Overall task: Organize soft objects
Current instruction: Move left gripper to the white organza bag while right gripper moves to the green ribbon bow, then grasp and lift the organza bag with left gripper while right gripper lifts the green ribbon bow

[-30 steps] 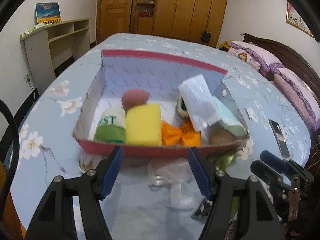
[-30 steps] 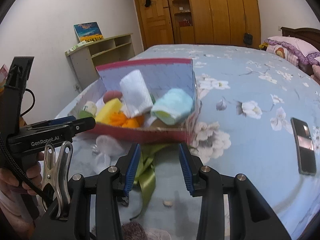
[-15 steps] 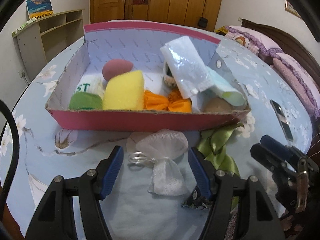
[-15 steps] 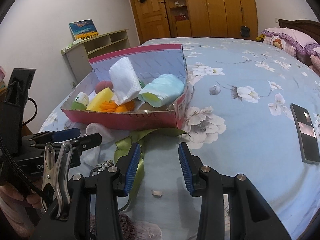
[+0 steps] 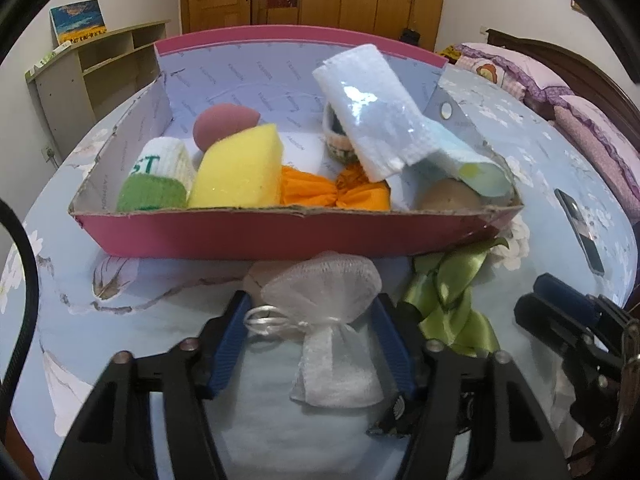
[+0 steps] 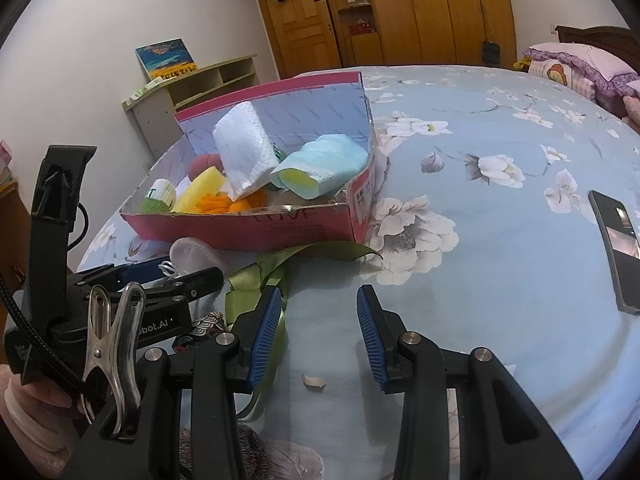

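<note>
the left gripper [image 5: 310,340] is closing around the white mesh pouch [image 5: 328,312], which lies on the bed [image 6: 500,240] just in front of the pink box [image 5: 280,232]. the pouch is between the jaws, but the pads do not seem to press it yet. the risk is that the thin mesh slips out, or that only the loose tail is caught, because the fabric gives way easily. the green ribbon [image 5: 448,300] lies just beside and could get pinched too. the left gripper points steeply down at the pouch. the right gripper [image 6: 316,324] hangs over bare sheet, jaws apart and holding nothing.
</note>
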